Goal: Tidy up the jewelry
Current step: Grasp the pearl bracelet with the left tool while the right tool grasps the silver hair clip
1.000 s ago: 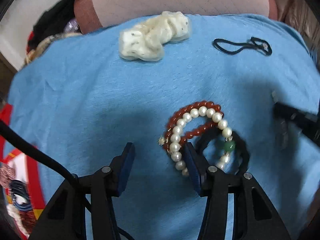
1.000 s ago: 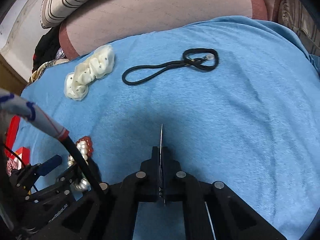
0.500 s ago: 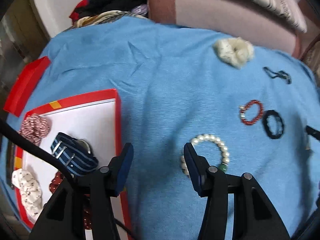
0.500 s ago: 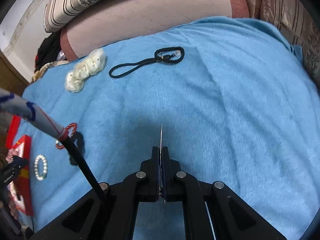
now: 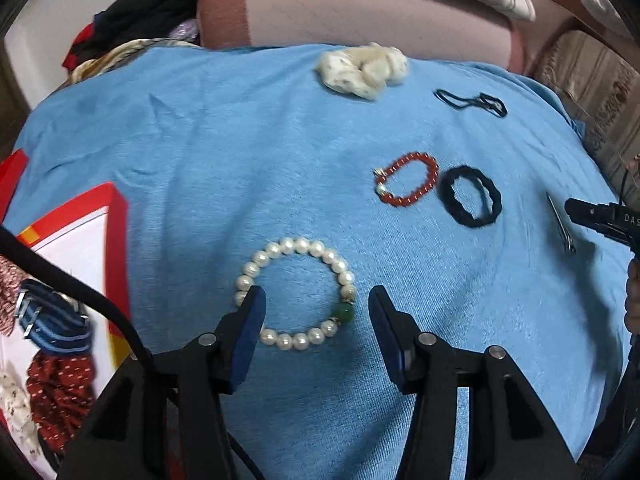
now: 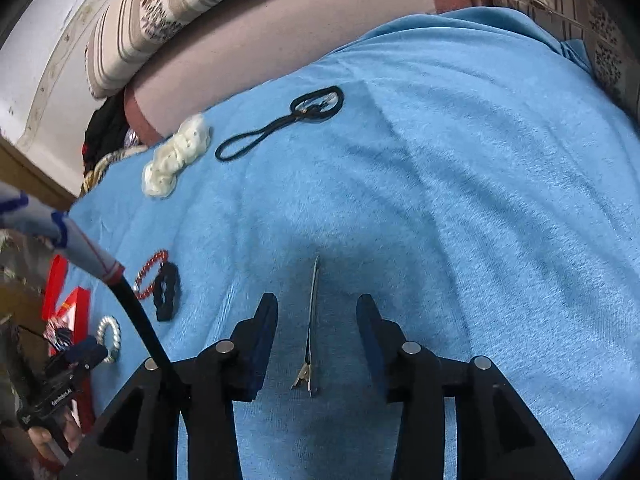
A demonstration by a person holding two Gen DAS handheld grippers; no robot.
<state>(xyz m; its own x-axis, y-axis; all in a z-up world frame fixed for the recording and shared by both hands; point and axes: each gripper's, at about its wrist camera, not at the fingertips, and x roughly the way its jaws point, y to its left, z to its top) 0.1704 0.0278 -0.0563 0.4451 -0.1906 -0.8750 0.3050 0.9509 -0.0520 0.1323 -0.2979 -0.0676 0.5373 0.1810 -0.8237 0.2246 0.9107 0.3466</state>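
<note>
My left gripper [image 5: 316, 300] is open, its jaws on either side of a white pearl bracelet [image 5: 296, 294] with a green bead, lying on the blue cloth [image 5: 240, 160]. A red bead bracelet [image 5: 406, 184] and a black scrunchie [image 5: 472, 196] lie further right. My right gripper [image 6: 316, 312] is open, with a silver hair clip [image 6: 312, 328] lying on the cloth between its jaws. The clip also shows in the left wrist view [image 5: 560, 224].
A red-rimmed white box [image 5: 116, 232] at the left holds a striped blue watch strap [image 5: 52, 320] and scrunchies. A cream scrunchie [image 5: 364, 68] and a black cord [image 5: 472, 102] lie at the far side. Cushions [image 6: 240, 48] stand beyond the cloth.
My right gripper has opened and let go of the silver clip, which now lies on the cloth. The left gripper pulled back from the bracelet pile; the pearl bracelet now lies apart, between its open jaws.
</note>
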